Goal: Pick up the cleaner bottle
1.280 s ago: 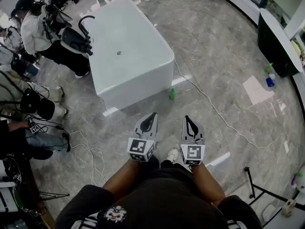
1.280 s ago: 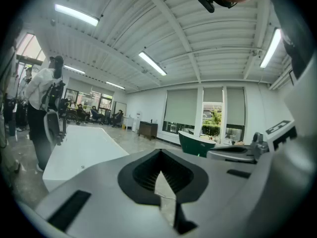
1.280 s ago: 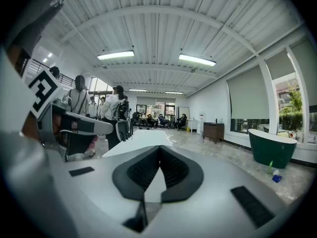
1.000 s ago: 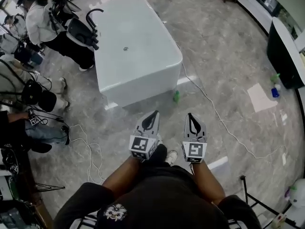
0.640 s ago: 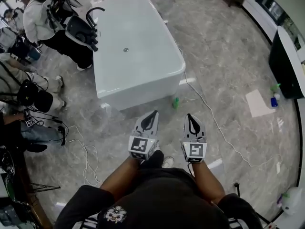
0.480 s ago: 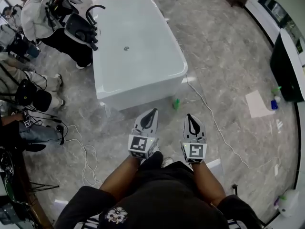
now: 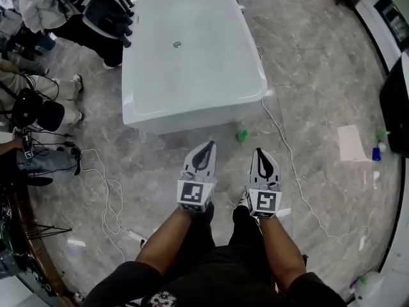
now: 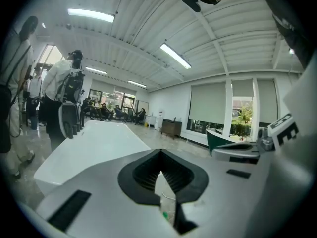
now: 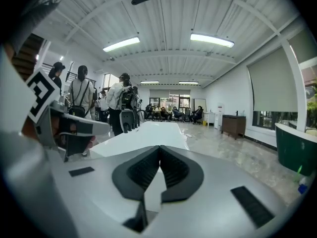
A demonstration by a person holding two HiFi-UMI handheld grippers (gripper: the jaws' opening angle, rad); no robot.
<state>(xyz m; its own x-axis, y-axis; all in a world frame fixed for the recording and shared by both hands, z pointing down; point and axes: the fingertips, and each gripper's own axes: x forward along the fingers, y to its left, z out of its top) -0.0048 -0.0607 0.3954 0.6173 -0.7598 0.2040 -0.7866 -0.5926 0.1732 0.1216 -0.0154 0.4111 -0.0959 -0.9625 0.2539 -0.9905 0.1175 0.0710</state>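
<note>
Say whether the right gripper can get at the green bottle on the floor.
Probably yes: only bare floor lies between the right gripper and the green bottle, though its jaws are shut.

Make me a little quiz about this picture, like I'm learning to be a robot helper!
1. True or false: the green bottle stands on top of the white tub.
2. Pick one. The fingers of the left gripper and the right gripper are: A) wide open, B) shut with nothing in them, C) shut on the bottle.
3. Fill the gap: the long white thing snaking over the floor to the right of the bottle is a ____.

Key: 1 false, it stands on the floor beside the tub. 2 B. 3 cable.
</note>
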